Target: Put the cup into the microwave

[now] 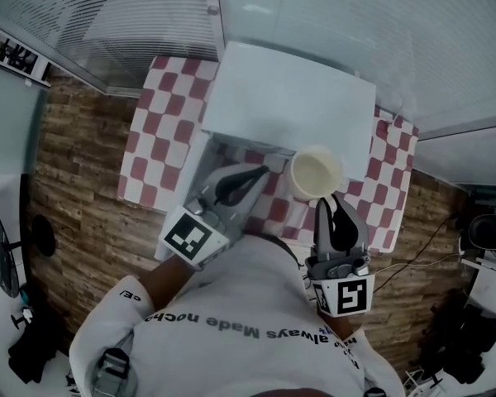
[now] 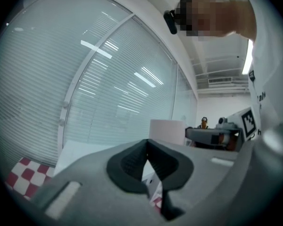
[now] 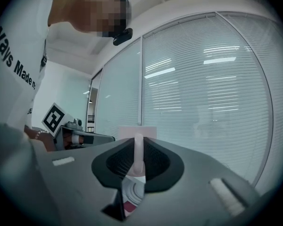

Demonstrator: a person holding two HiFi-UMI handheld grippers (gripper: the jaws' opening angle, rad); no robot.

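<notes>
**Cup** [image 1: 316,174]: cream-white, mouth up, inside pale and bare. It sits centre-right in the head view, overlapping the lower right edge of the microwave's top. It is carried by its handle [image 3: 138,158], a thin white upright strip that shows between the pads in the right gripper view. The cup body [image 3: 137,130] shows just above the jaw tips in that view.

**Right gripper** [image 1: 331,207]: lower right of centre in the head view, pointing up the frame at the cup. Its jaws are clamped narrowly onto the handle, one pad touching each side. Its own view [image 3: 138,144] shows the same.

**Left gripper** [image 1: 253,178]: just left of the cup, lying slantwise, tips toward the upper right. In its own view [image 2: 147,144] the jaws meet at the tips with nothing between them. The cup [image 2: 167,131] and the right gripper [image 2: 216,136] stand beyond, at right of centre.

**Microwave** [image 1: 289,98]: a white box seen from above, upper centre of the head view. Whether its door stands open cannot be told.

**Checked cloth** [image 1: 161,122]: red and white, spread under the microwave and showing on both sides of it.

**Blinds** [image 1: 132,15]: pale slatted panels behind glass, along the top of the frame.

**Shirt** [image 1: 248,329]: white with dark print, bottom centre.
</notes>
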